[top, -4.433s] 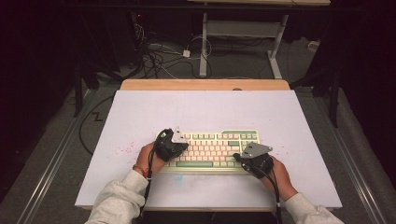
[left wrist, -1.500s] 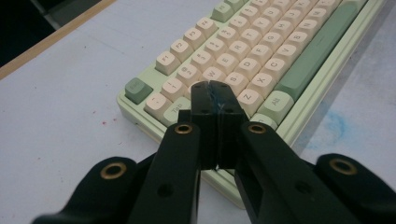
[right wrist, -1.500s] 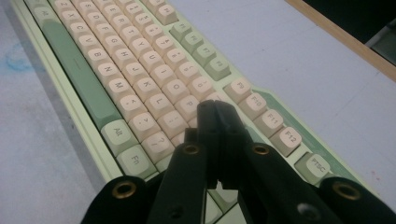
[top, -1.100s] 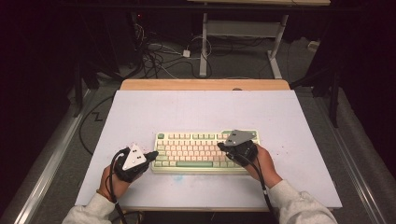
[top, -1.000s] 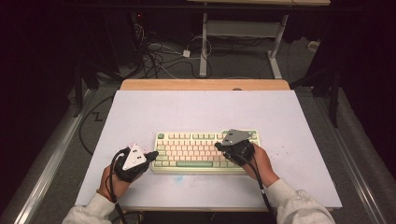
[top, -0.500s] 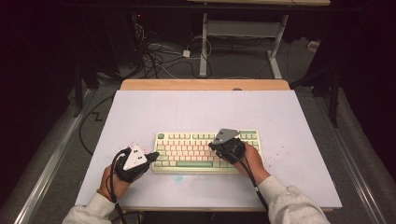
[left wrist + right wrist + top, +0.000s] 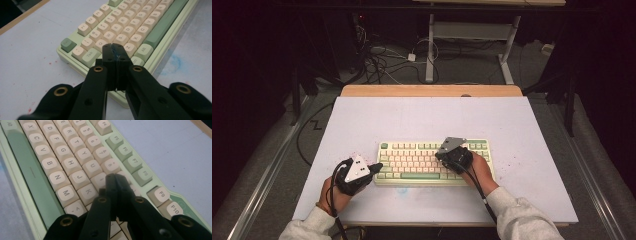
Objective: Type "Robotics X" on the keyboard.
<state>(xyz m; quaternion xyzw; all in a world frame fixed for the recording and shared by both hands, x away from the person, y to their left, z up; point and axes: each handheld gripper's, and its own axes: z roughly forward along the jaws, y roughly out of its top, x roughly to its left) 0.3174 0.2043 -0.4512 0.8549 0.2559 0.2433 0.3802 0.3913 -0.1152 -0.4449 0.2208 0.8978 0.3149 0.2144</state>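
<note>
Roughly mid-job, I judge — keyboard sits table-center; my right gripper, clenched empty, pokes at the I/O keys around 3 o'clock, left gripper, clenched too, hovers at its 9 o'clock edge — remaining keys unknowable.

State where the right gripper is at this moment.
In the high view, the right gripper is over the right half of the keyboard; its own view has its shut jaws above the I key.

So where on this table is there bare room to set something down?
The widest free patch lies between the keyboard and the wooden strip at the table's far edge. Both side margins are bare too. It is crowded along the near edge, around the left gripper and right gripper.
</note>
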